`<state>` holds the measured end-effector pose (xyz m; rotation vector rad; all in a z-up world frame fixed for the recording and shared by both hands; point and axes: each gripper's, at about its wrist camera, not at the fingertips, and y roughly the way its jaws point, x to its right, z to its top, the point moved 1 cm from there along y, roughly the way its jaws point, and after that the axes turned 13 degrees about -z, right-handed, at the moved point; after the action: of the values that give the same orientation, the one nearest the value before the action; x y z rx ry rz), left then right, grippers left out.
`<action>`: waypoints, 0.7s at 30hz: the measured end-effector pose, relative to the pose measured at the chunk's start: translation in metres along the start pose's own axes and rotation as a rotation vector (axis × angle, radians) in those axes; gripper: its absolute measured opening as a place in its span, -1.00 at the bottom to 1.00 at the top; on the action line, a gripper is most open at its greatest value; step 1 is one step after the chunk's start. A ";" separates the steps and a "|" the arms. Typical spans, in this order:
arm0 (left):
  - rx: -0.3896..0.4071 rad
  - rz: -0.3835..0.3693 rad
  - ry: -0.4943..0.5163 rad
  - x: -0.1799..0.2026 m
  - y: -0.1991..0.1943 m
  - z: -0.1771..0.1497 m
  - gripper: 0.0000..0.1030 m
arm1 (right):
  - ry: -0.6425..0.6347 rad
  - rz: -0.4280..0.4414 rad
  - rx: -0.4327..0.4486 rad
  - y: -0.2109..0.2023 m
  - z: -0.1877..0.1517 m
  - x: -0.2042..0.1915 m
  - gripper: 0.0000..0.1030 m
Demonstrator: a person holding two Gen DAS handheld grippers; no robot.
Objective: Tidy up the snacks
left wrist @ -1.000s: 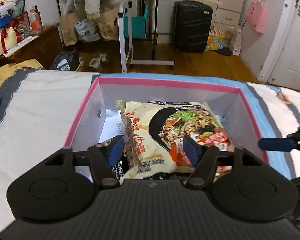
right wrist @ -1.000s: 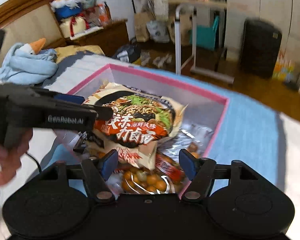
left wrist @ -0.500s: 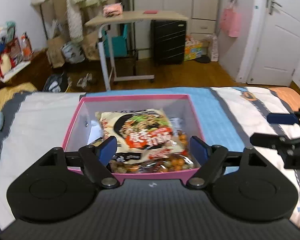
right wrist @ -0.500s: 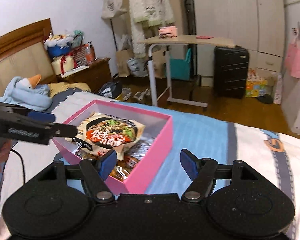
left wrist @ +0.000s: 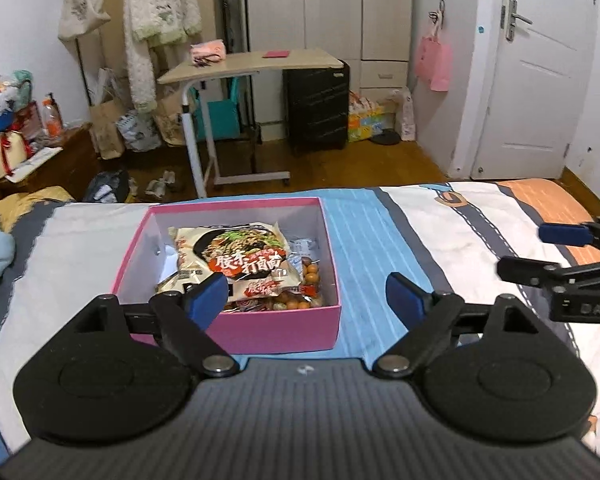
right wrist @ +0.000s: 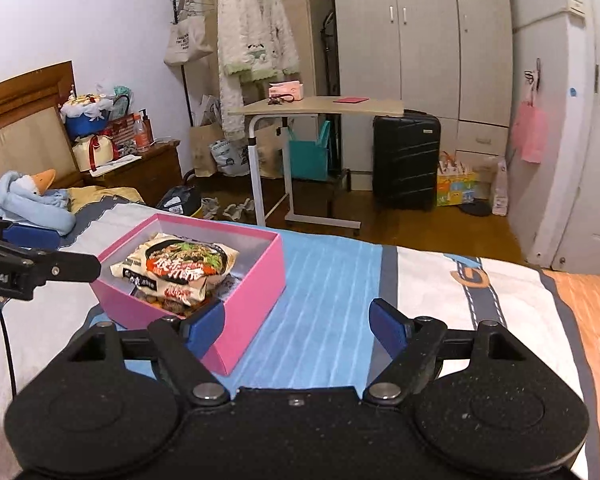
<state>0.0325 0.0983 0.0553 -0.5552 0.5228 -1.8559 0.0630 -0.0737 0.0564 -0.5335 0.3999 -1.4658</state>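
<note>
Snacks are all in the pink box [left wrist: 276, 334], which sits on the bed [left wrist: 380, 248] ahead of both grippers. A noodle packet [left wrist: 236, 254] lies on top; a bag of round nuts [left wrist: 310, 276] shows beneath it at the box's right side.

Change noted: the jaws of both grippers have just been opening, and nothing is between them. The left gripper [left wrist: 306, 294] stands wide and empty, with the box beyond its left pad and the striped bed cover beyond its right. The right gripper [right wrist: 296, 326] is likewise wide and empty; the box lies ahead and to its left, and its near corner sits just behind the left pad in the picture without contact.

Against the earlier frames: a second ago both grippers were low over the box, the left one's pads either side of the noodle packet, the right one just above the nut bag. Now both have drawn back and up, and the whole box is in view with more of the room behind. The packet lies flat in the box, released.

Judgement: the placing step appears finished. No loose snack is visible on the bed near either gripper, so the task looks at or near its end. A lid for the box is not in view.
</note>
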 end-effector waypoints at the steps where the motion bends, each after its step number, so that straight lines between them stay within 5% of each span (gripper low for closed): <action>1: 0.011 0.008 0.004 0.003 -0.003 -0.003 0.71 | 0.005 -0.003 0.002 -0.005 -0.003 0.002 0.62; 8: 0.042 0.005 0.001 0.013 -0.018 -0.017 0.93 | 0.016 -0.052 0.006 -0.024 -0.017 0.009 0.81; 21: -0.048 0.077 -0.049 0.013 0.005 -0.045 1.00 | 0.026 -0.096 -0.054 -0.027 -0.049 -0.002 0.98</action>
<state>0.0049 0.0889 0.0185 -0.6030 0.5495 -1.7561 0.0125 -0.0772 0.0312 -0.5838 0.4406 -1.5586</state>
